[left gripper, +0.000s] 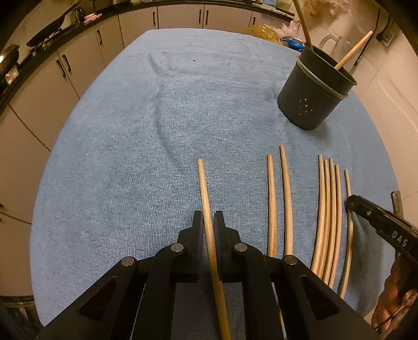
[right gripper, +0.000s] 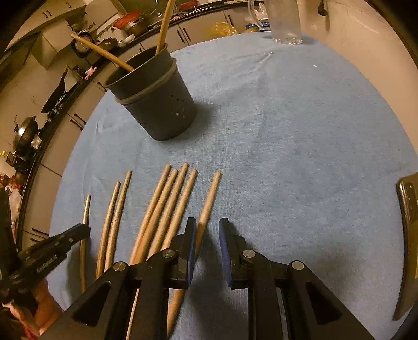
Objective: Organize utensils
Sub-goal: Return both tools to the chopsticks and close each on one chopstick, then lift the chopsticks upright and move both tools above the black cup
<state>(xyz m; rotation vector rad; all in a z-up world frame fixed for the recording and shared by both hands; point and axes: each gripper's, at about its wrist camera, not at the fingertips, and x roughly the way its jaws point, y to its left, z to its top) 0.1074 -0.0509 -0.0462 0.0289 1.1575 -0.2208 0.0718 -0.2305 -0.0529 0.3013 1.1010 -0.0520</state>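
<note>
left tongs (left gripper: 208,222) clamped on chopstick (left gripper: 202,183) | right tongs (right gripper: 207,230) apart, empty, one stick (right gripper: 209,201) just beside | loose sticks (left gripper: 327,209) on desk (left gripper: 130,157) | holder (left gripper: 313,91) beyond, two sticks inside | glass (right gripper: 286,21) far edge

Both wrist views look steeply down, sharing chopsticks (left gripper: 327,217).

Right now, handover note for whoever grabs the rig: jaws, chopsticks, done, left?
Left gripper: jaws shut on the leftmost chopstick, which lies apart from the rest.
Right gripper: jaws apart, empty, with the rightmost chopstick at its left finger.
Holder: stands at the far side of the blue cloth, two chopsticks in it.
Done: those two.
Left: eight on the cloth, counting the gripped one; seven loose.
</note>
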